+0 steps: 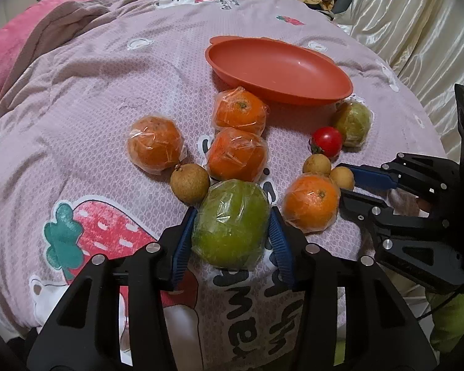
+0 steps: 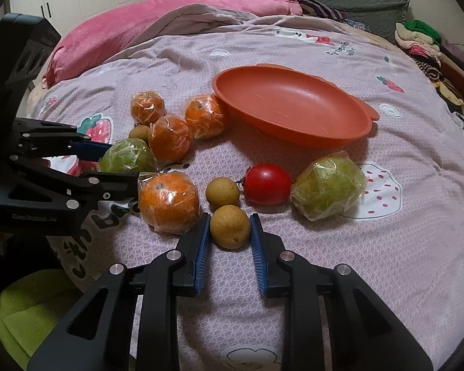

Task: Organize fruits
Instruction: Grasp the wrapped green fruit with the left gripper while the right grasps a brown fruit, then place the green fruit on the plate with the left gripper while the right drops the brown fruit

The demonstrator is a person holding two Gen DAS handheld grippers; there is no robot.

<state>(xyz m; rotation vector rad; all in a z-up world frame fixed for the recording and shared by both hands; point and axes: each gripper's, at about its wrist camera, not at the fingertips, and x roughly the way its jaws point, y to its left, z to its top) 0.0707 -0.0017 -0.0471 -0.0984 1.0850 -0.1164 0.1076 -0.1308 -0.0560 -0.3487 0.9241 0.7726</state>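
A: Fingers of the left gripper [image 1: 232,235] clamped on a wrapped green fruit [image 1: 231,224], blue pads flat against both its sides; fruit low on the bedspread [image 1: 86,92].

B: Right gripper [image 2: 229,228]?

A: Its fingers press both sides of a small brown longan [image 2: 230,226], closed on it. The longan sits on the bed, just beside a wrapped orange [image 2: 169,201] to its left.

B: Next row out?

A: A second longan [image 2: 222,192] just behind the held one, then a red tomato [image 2: 267,183] to its right, touching another wrapped green fruit [image 2: 328,185].

B: And on the left side?

A: From the left wrist view, a third longan [image 1: 190,183] next to the held green fruit. Behind it, three wrapped oranges: one alone at left [image 1: 155,145], two stacked in line toward the dish [image 1: 236,154] [image 1: 240,112].

B: Dish?

A: Orange oval dish [image 1: 340,75], farthest of the lot, nothing in it. Beyond it, a pink blanket [image 2: 157,15] and folded clothes [image 2: 417,37].
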